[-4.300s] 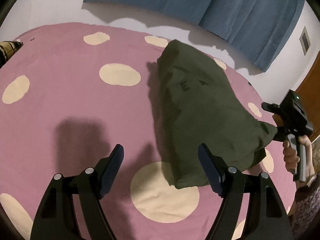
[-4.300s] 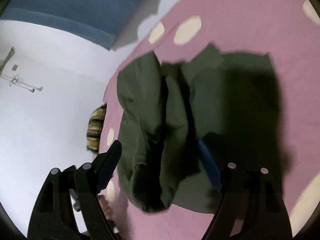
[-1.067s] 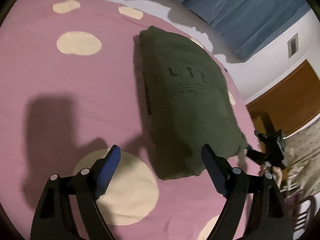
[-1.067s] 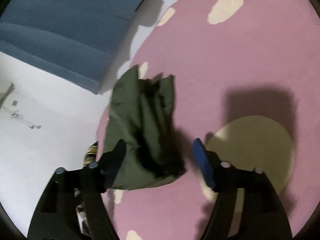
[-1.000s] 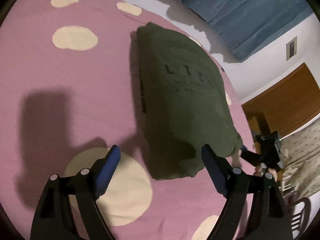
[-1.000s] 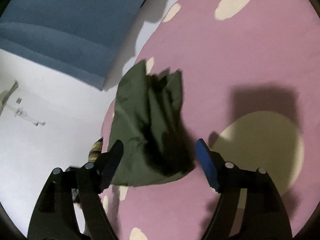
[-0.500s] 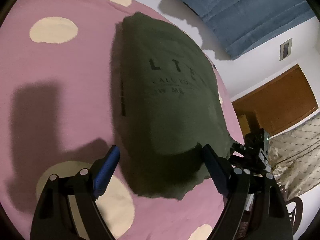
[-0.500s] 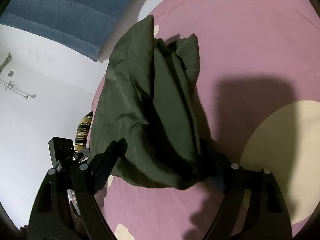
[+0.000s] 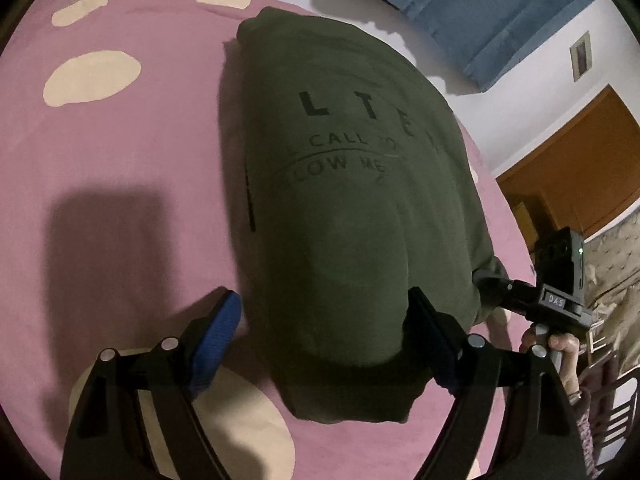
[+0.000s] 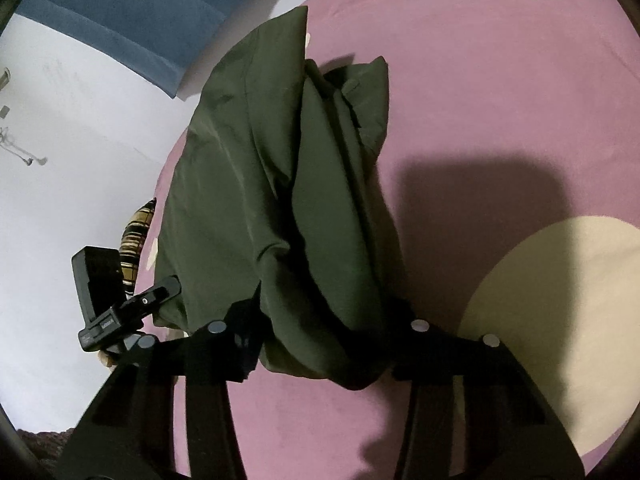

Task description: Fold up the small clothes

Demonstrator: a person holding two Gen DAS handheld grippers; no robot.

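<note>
Two grippers are set at the near end of one dark green shirt (image 9: 352,208), which lies partly folded on the pink spotted bedspread (image 9: 120,152) and fills the middle of both frames. The shirt is judged light, soft and limp: it will likely sag and slide out of shape if lifted by one point, so hold is best taken at the two near corners, through all the layers at once. In the left wrist view, the left gripper (image 9: 324,336) is seen at the bottom of the frame with its fingers wide apart, the shirt's near hem lying between them; the blue pad (image 9: 214,340) on the left side is clear of the cloth, while the other finger is at the cloth's edge. In the right wrist view, the right gripper (image 10: 320,336) is placed at lower centre with the bunched folds of the shirt (image 10: 280,184) between its spread fingers; whether the cloth is pinched yet cannot be told.
</note>
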